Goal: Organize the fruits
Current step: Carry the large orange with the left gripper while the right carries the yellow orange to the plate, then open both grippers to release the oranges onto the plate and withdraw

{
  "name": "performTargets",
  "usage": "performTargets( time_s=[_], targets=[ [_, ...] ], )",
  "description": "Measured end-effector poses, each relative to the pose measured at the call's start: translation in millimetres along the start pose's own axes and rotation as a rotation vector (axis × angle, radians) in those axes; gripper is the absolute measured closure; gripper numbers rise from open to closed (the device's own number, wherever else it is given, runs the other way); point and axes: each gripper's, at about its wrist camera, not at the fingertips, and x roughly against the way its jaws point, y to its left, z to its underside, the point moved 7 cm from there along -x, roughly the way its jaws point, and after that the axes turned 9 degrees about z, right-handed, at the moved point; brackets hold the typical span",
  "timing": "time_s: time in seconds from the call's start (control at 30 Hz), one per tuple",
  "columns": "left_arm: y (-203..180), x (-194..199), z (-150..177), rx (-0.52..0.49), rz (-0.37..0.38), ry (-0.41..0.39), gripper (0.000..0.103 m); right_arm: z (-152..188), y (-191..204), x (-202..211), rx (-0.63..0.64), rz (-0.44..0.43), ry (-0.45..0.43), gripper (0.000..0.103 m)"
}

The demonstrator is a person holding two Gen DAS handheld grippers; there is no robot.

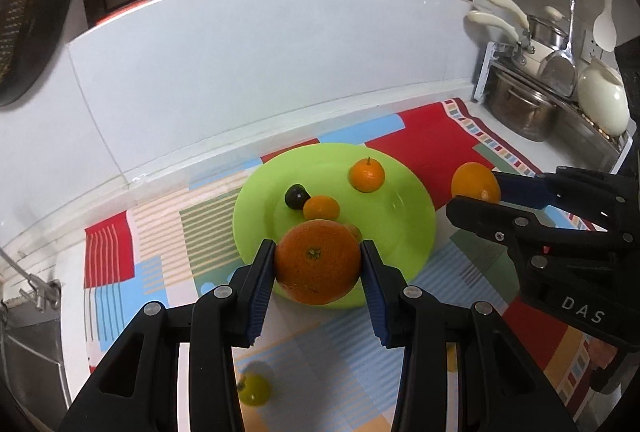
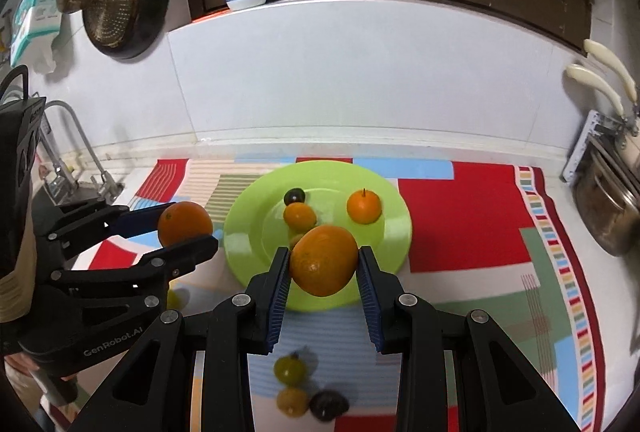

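Left gripper (image 1: 318, 264) clamped on an orange (image 1: 318, 261), pointing toward 12 o'clock; right gripper (image 2: 323, 266) likewise gripping another orange (image 2: 323, 260), fingers toward 12 o'clock.

Lime-green plate (image 2: 396, 232) over a patchwork cloth (image 2: 460, 216): red, sky-blue, sage and cream blocks, some striped, edged in small multicoloured dashes. Deep orange for the large orange (image 1: 318, 262) between blue-ribbed pads (image 1: 262, 286) on black arms. Paler orange tangerines (image 2: 363, 207) (one dark, near-black fruit (image 2: 294, 196) beside them). Yellow-green fruit (image 2: 289, 369) on pale blue stripes.
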Motion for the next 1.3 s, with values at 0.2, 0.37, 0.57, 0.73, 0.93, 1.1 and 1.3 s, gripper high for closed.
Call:
performTargets(
  time_s=[0.2,0.37,0.57,0.73,0.93,1.1,1.3],
  targets=[
    [16.1,-29.9,-0.4,0.046,0.020,0.069,0.062,-5.3,-1.0,-31.9,-0.015,-0.035,0.058,0.069],
    [23.7,-53.5,2.6,0.072,0.047,0.123,0.062,-2.5,2.6,-58.8,0.003,-0.047,0.108,0.069],
    [27.3,-76.2,7.3,0.076,0.047,0.174,0.062,3.2,1.3,-86.9,0.010,-0.044,0.163,0.069],
    [26.2,-83.7,7.4,0.064,0.043,0.186,0.061,6.5,-4.2,-100.1,-0.012,-0.045,0.192,0.069],
    [30.0,-81.6,5.4,0.075,0.024,0.175,0.052,3.3,-7.9,-100.6,-0.018,-0.028,0.181,0.053],
    [32.3,-59.6,4.6,0.093,0.010,0.134,0.049,0.5,-13.0,-87.6,-0.016,0.006,0.157,0.053],
    [30.1,-22.2,5.5,0.104,0.000,0.078,0.044,-3.4,-9.1,-55.2,0.020,0.036,0.102,0.053]
  ],
)
